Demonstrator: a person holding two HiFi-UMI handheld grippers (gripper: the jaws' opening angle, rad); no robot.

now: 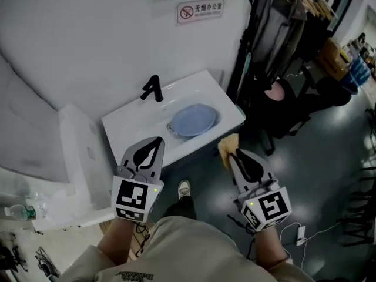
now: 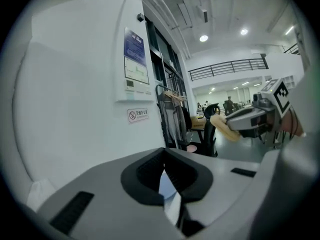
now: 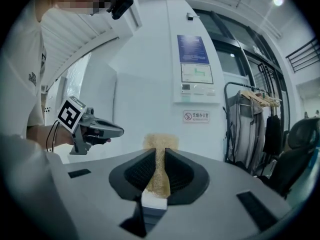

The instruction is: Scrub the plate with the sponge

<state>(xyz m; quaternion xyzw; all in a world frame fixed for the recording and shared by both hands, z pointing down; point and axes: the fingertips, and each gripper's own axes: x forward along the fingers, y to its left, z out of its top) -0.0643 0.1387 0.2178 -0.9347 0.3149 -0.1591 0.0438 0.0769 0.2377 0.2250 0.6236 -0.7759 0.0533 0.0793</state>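
At the bottom of the head view, two hands each hold a tool. The left tool (image 1: 155,142) sits low and left of the middle. Its jaws are shut tight together and hold nothing. The right tool (image 1: 234,154) sits low and right of the middle. Its jaws are clamped on the yellow sponge (image 1: 227,145), and a bit of sponge sticks out past the tips.

A little farther up is the white sink (image 1: 123,128). The blue plate (image 1: 194,119) lies in it, near the middle of the frame. The black tap (image 1: 153,89) stands behind the plate, toward the upper left.

The sponge is off to the right of the sink and is not touching the plate, so I think the job now is to bring it over.

To do it well, move the right tool up and left until the sponge is over the plate. Then go down slowly so the soft sponge touches first, not the hard jaws. Hold the sponge tight so it does not slip out. Rub in small rounds. The plate may slide, so the left tool could press on its rim to hold it.
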